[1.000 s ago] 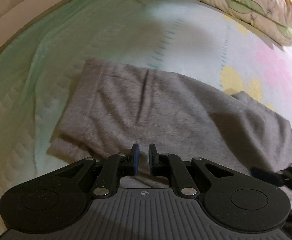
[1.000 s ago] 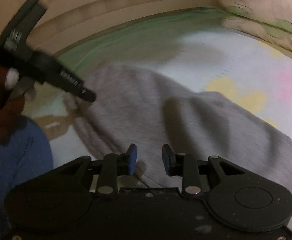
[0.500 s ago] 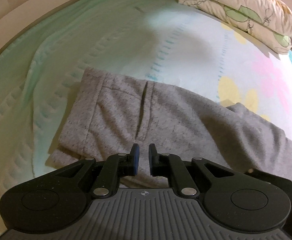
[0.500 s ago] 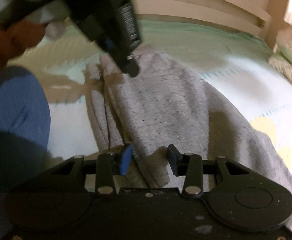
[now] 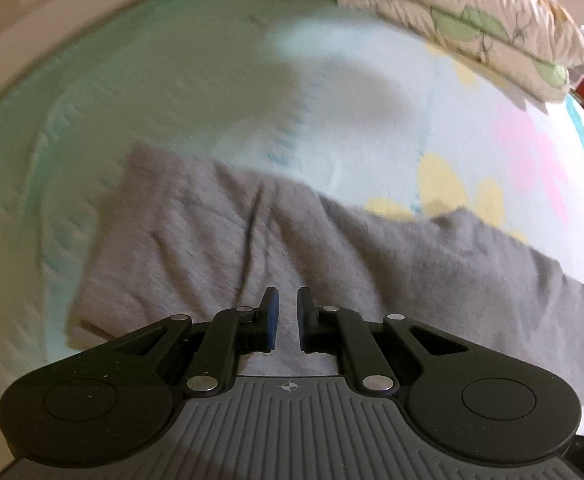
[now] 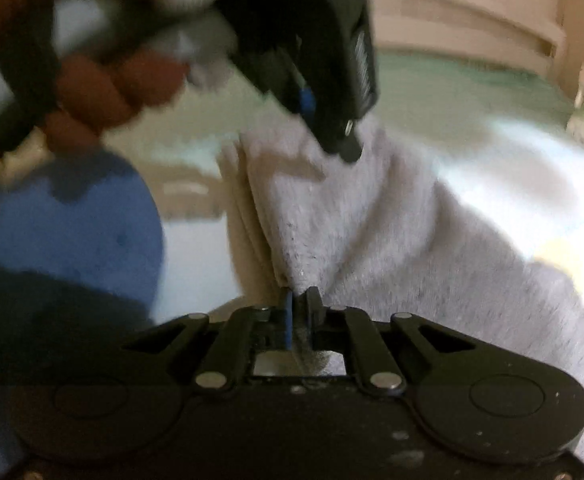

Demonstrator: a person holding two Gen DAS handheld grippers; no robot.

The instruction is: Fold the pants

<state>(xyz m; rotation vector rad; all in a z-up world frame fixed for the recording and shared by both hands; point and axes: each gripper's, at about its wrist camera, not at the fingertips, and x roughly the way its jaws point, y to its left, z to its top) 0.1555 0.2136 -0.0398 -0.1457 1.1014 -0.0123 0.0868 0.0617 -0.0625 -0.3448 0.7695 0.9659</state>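
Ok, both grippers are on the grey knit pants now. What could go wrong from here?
1. The right gripper is closing with a bunched pinch of the grey knit pants between its jaws. It may have caught several layers, so a lift could drag the fold askew.
2. The left gripper hangs close over the same pant edge, so the two tools could collide.
3. Both views are blurred, so alignment is hard to judge.

Pants (image 5: 331,264) — cut off right
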